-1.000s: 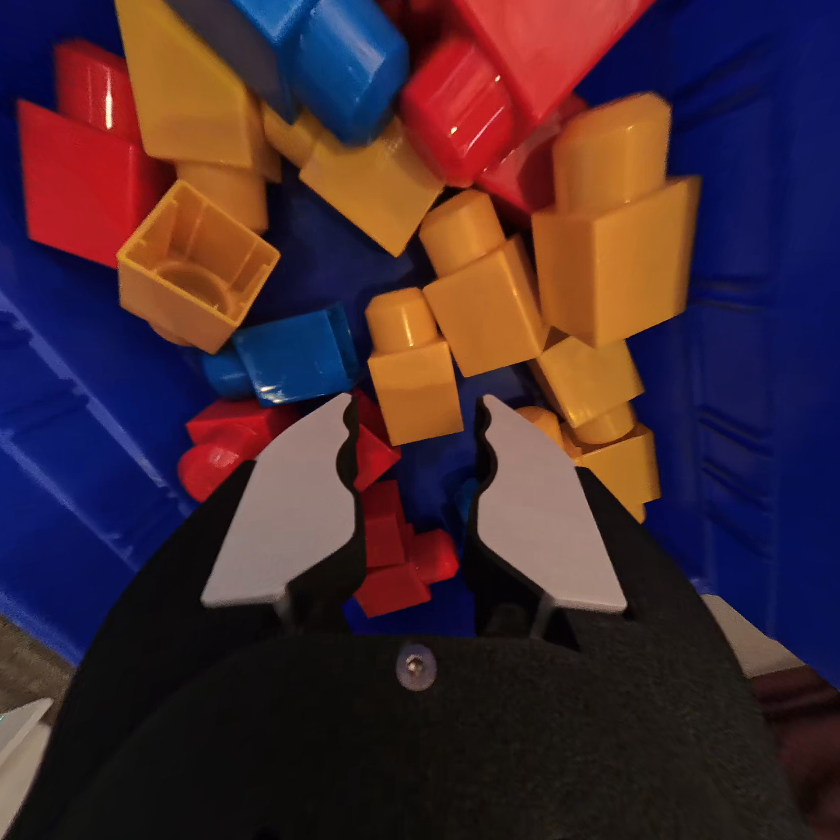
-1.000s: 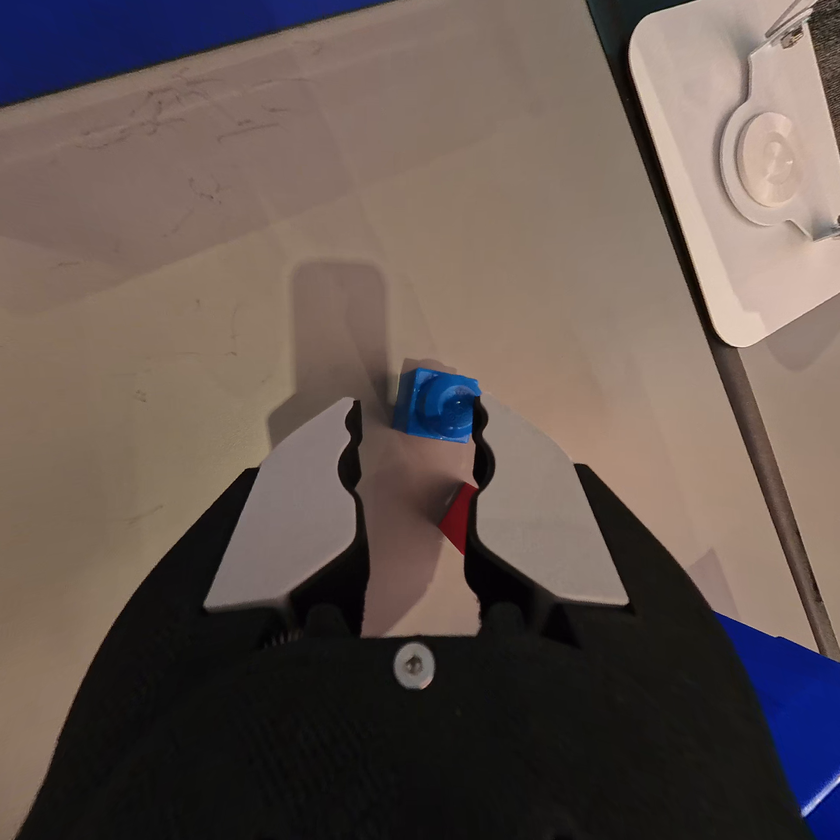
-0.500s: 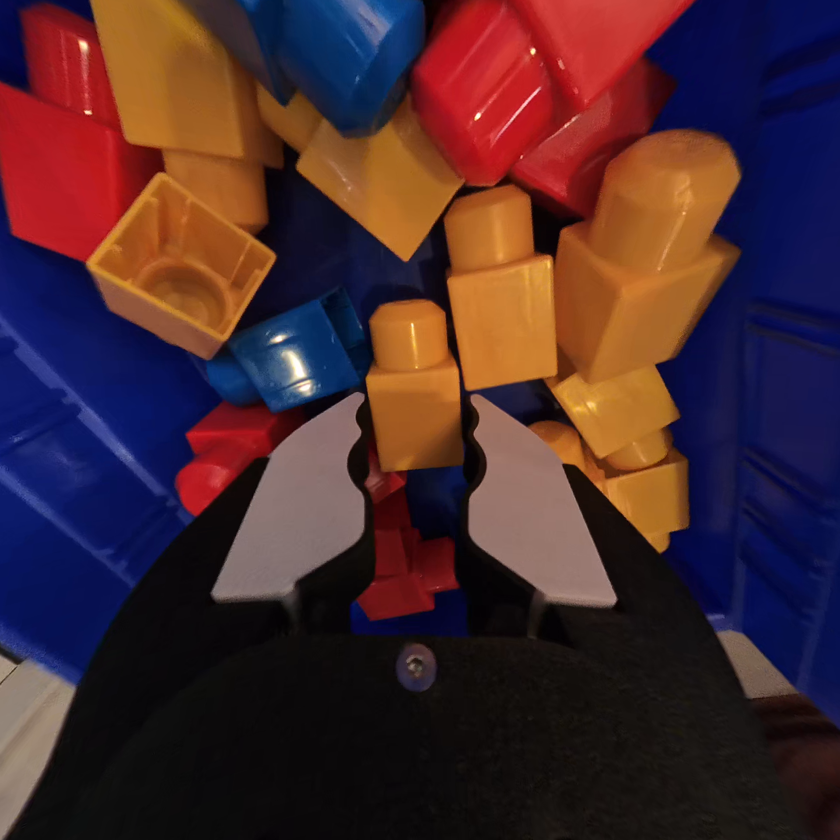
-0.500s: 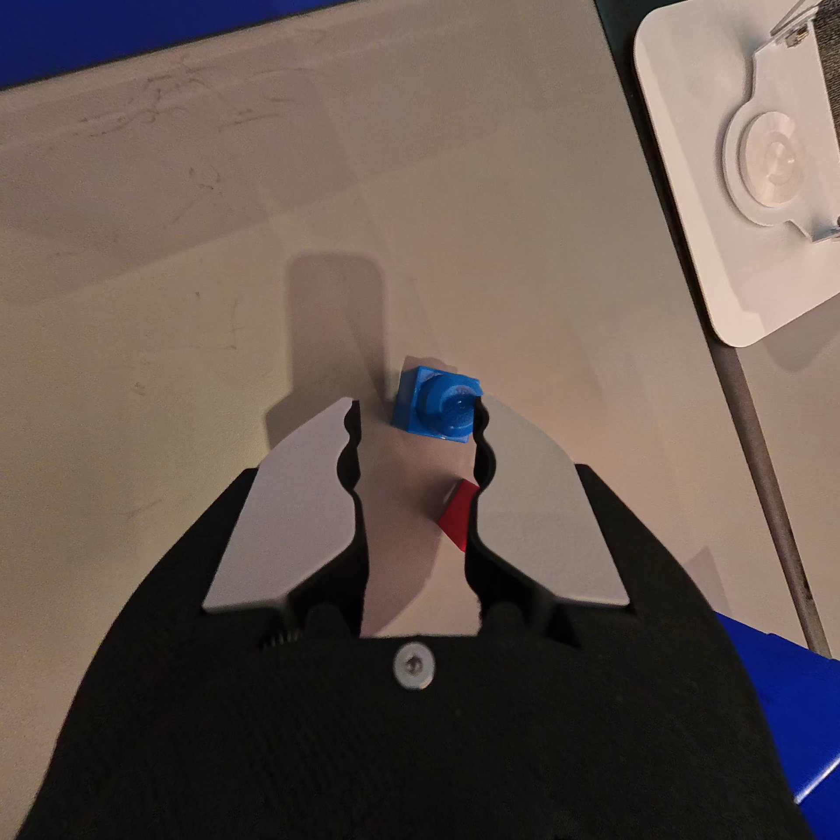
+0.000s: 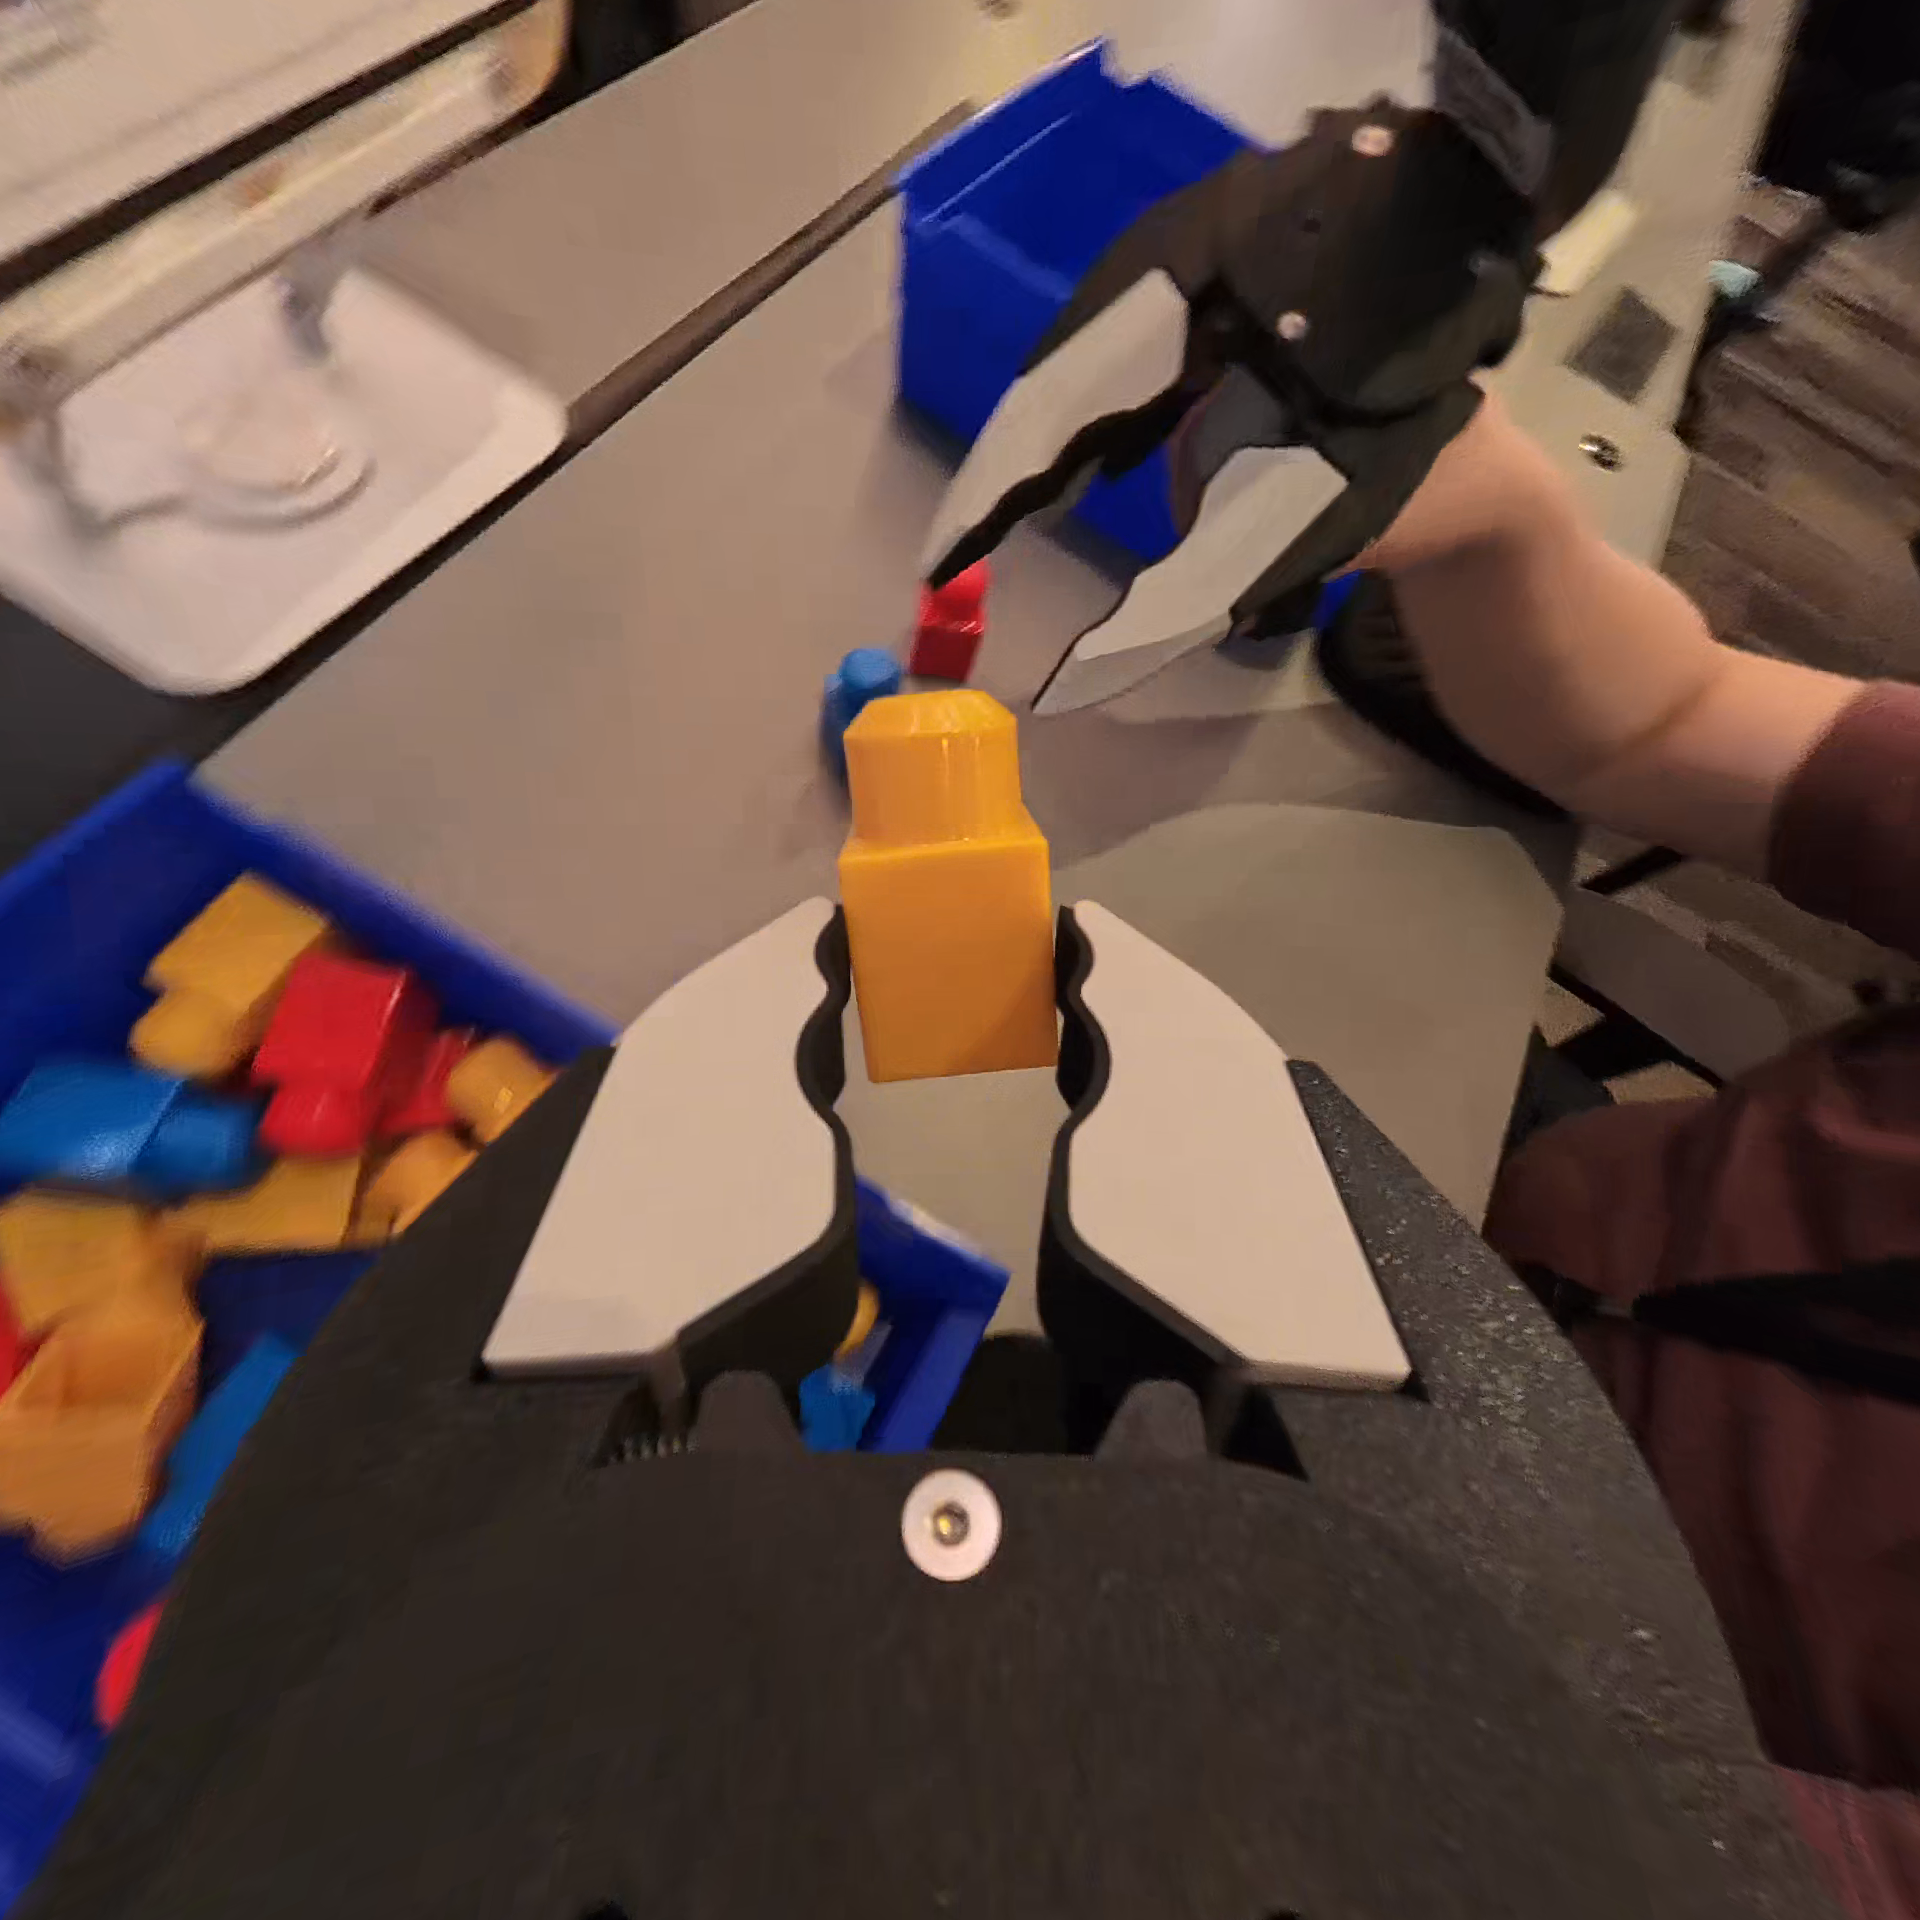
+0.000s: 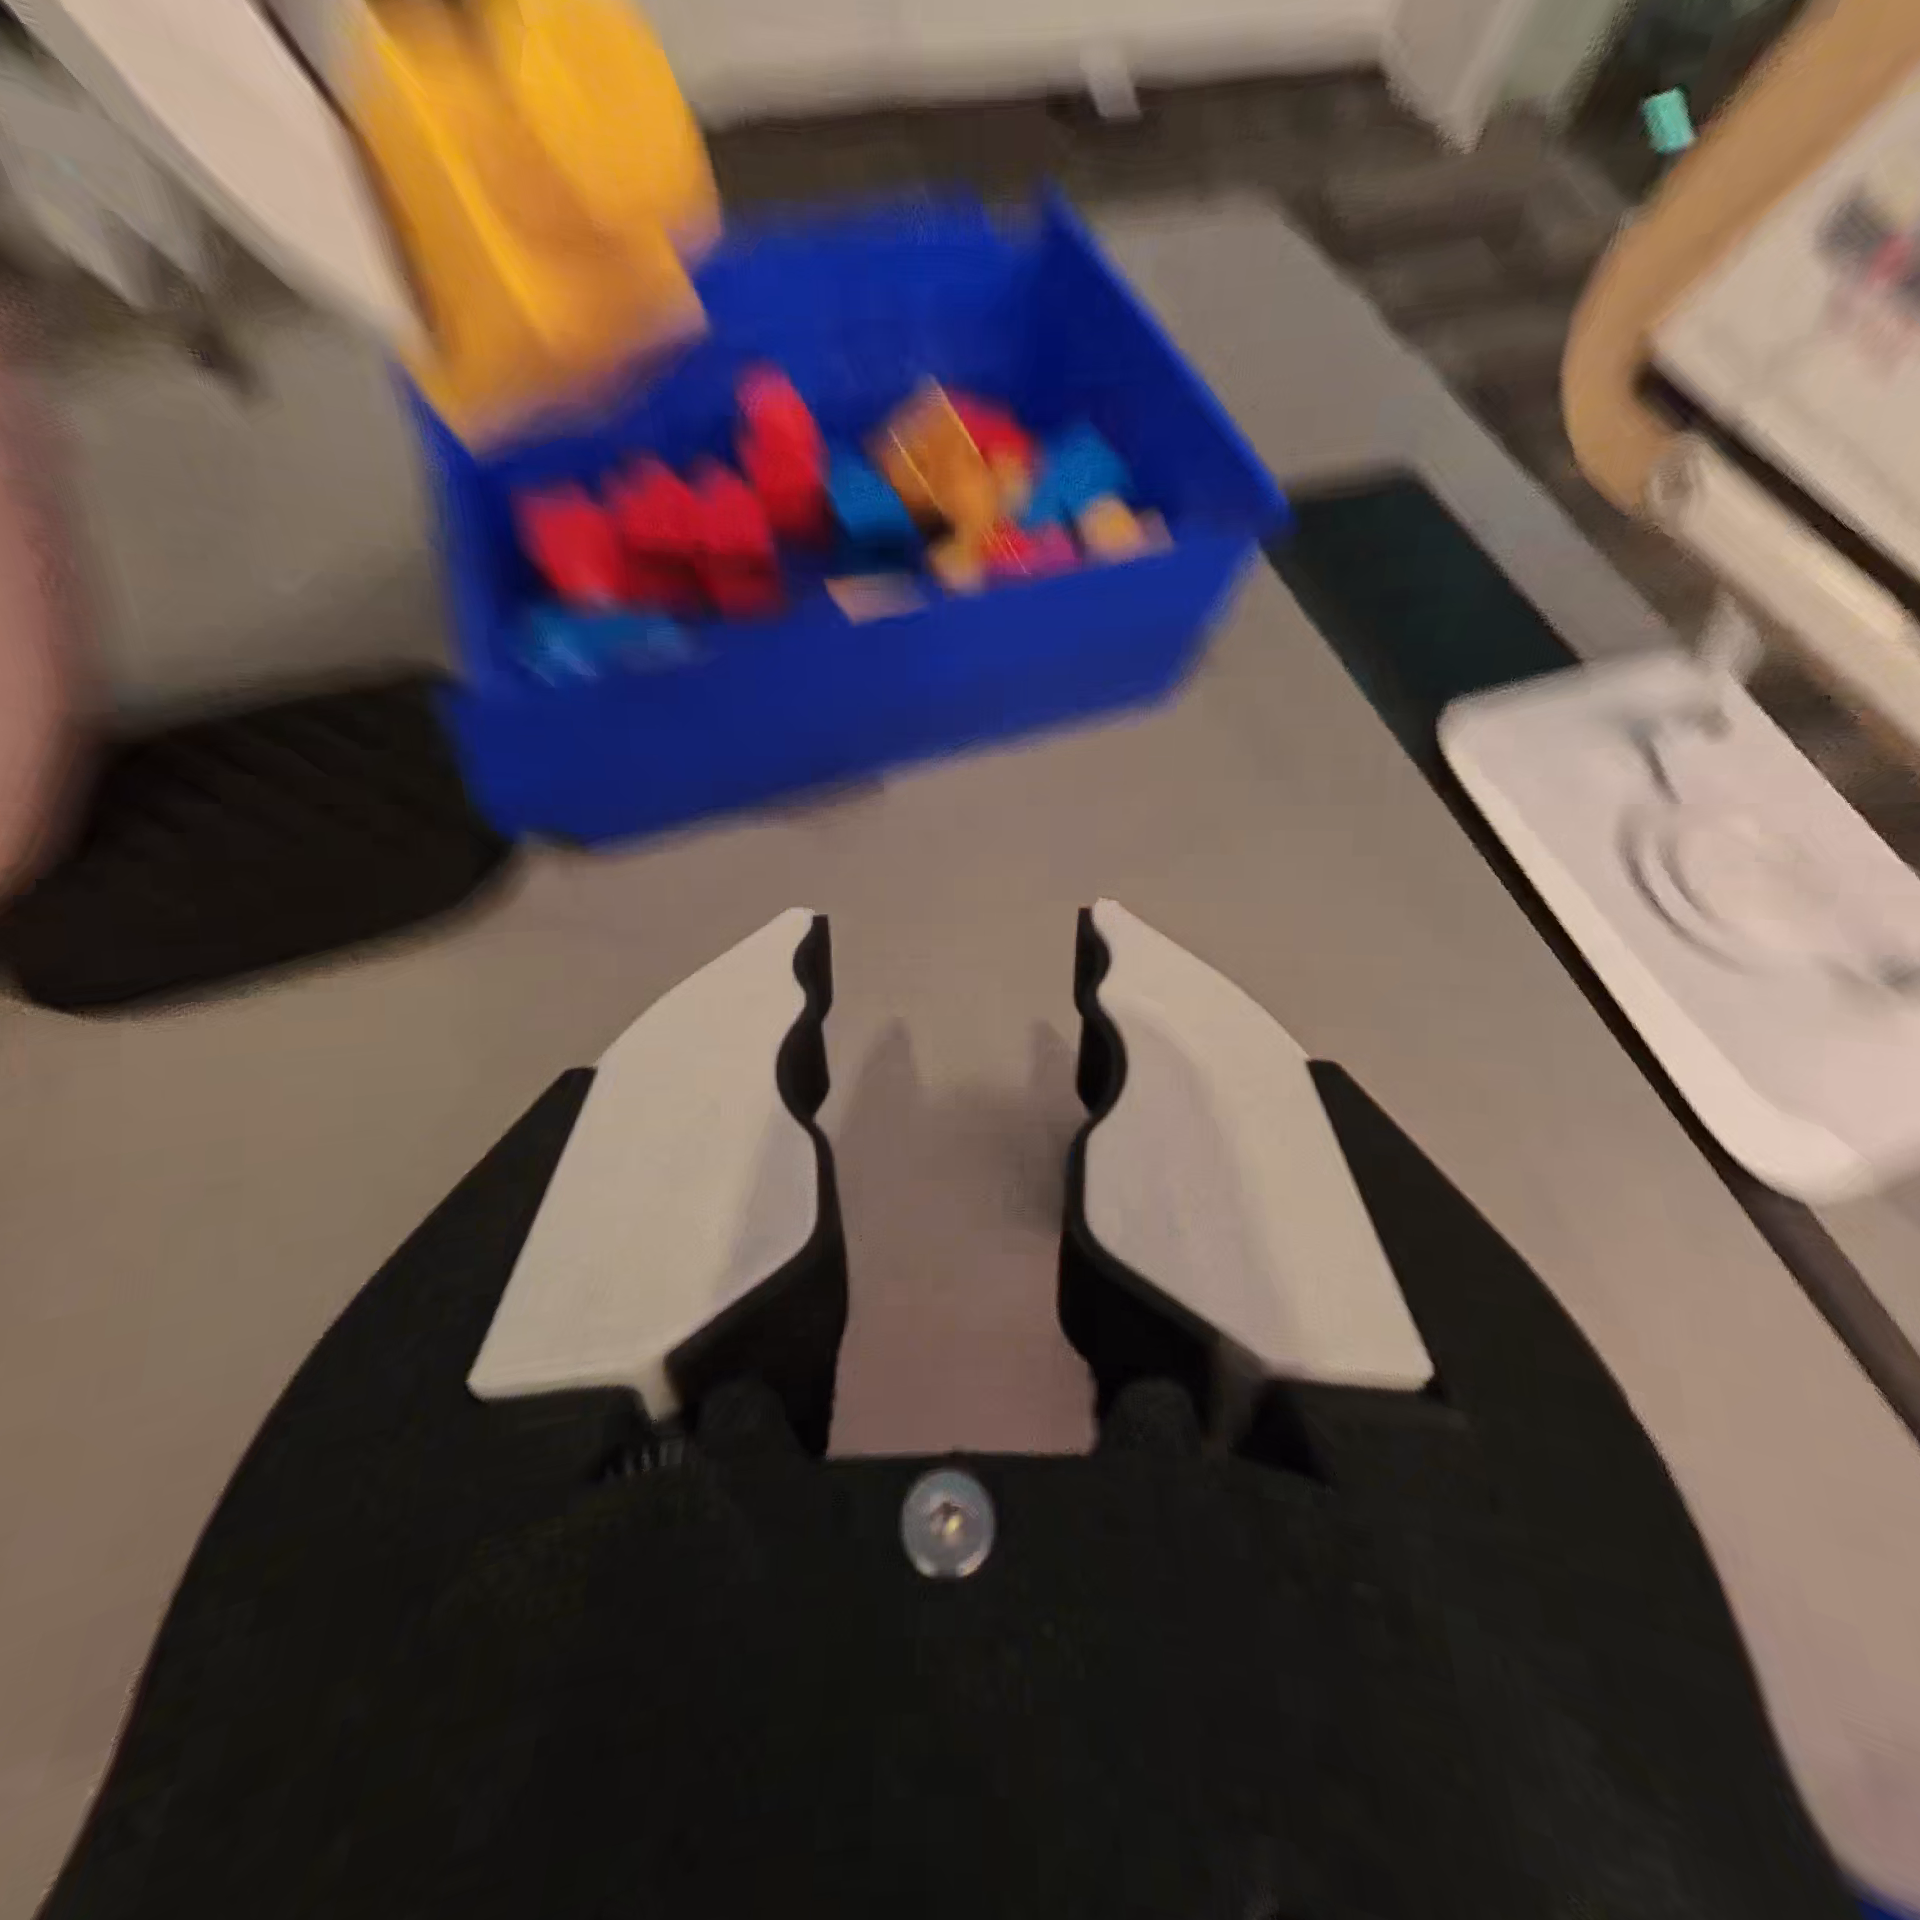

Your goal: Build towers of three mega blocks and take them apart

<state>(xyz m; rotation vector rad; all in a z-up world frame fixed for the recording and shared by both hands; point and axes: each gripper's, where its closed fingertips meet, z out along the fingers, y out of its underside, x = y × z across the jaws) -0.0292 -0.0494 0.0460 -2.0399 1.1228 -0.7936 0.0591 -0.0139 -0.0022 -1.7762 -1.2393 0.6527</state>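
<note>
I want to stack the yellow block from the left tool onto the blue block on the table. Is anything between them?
Nothing visible lies on the table between the yellow block, clamped in the left tool, and the blue block. A red block stands just beyond it, and the open right tool hangs close over both.

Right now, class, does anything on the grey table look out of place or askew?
Nothing stands out. The orange plastic block sits upright, clamped in the left gripper; a small blue block and red block stand separately on the table, not yet stacked.
</note>
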